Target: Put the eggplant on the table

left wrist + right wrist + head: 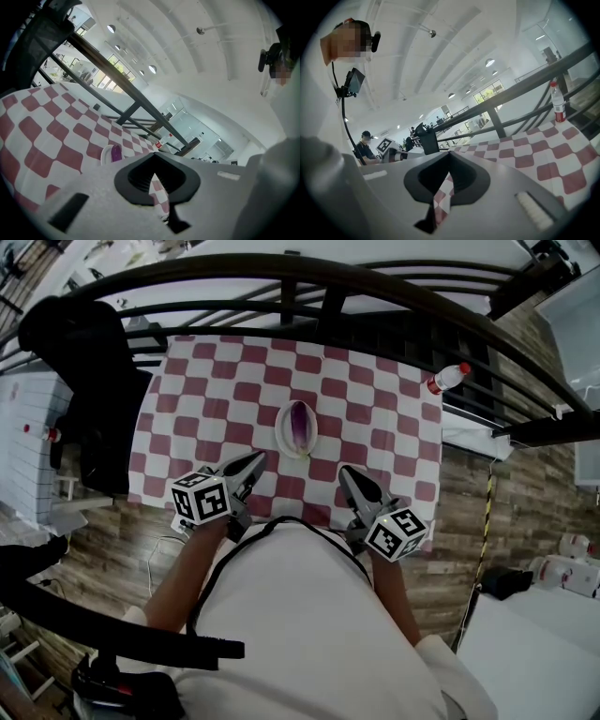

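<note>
Eggplant (299, 424) in plate (282, 432); left tongs (257, 459) and right tongs (346, 472) just nearside of plate, both closed, empty; risk: unopened approach shoves plate, glossy eggplant slips.

The purple eggplant (299, 424) lies lengthwise, twelve to six o'clock, in a white dish (283, 433). The dish sits centred on the red-and-white checked table (225, 390).

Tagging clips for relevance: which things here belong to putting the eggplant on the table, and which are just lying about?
Job: eggplant, white dish under it, checkered table, left gripper, right gripper (both shut, empty).
Lying about: red-capped bottle at the table's corner, black chair.
</note>
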`<state>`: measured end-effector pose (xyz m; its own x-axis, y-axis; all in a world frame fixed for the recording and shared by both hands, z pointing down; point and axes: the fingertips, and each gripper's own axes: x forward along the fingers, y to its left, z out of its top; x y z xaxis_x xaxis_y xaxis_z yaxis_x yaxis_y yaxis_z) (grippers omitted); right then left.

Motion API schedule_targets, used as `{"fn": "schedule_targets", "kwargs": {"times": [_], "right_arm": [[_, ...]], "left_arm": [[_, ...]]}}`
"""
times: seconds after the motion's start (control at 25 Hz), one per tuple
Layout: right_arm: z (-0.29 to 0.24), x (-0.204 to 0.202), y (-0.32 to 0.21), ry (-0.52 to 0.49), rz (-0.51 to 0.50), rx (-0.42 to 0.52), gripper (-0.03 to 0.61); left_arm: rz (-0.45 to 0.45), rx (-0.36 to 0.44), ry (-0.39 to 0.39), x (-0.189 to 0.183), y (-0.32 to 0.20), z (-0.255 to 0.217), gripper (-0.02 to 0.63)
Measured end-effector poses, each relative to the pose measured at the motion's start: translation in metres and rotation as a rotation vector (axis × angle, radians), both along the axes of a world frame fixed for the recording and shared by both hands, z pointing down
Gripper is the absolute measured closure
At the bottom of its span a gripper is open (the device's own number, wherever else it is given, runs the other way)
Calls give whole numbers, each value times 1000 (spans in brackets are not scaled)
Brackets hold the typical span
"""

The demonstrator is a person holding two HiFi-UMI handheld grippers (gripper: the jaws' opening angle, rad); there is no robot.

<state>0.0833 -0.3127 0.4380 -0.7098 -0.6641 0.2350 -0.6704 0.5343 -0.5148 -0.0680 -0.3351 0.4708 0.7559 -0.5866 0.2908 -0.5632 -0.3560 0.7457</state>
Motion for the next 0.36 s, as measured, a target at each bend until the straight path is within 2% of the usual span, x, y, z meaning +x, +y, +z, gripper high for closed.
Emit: {"fn": "schedule_targets", "kwargs": {"times": [0.36], "right_arm": [[-3, 4, -2, 5, -10, 8, 571]], "left_arm": [[2, 12, 0, 6, -2, -6, 607]]}}
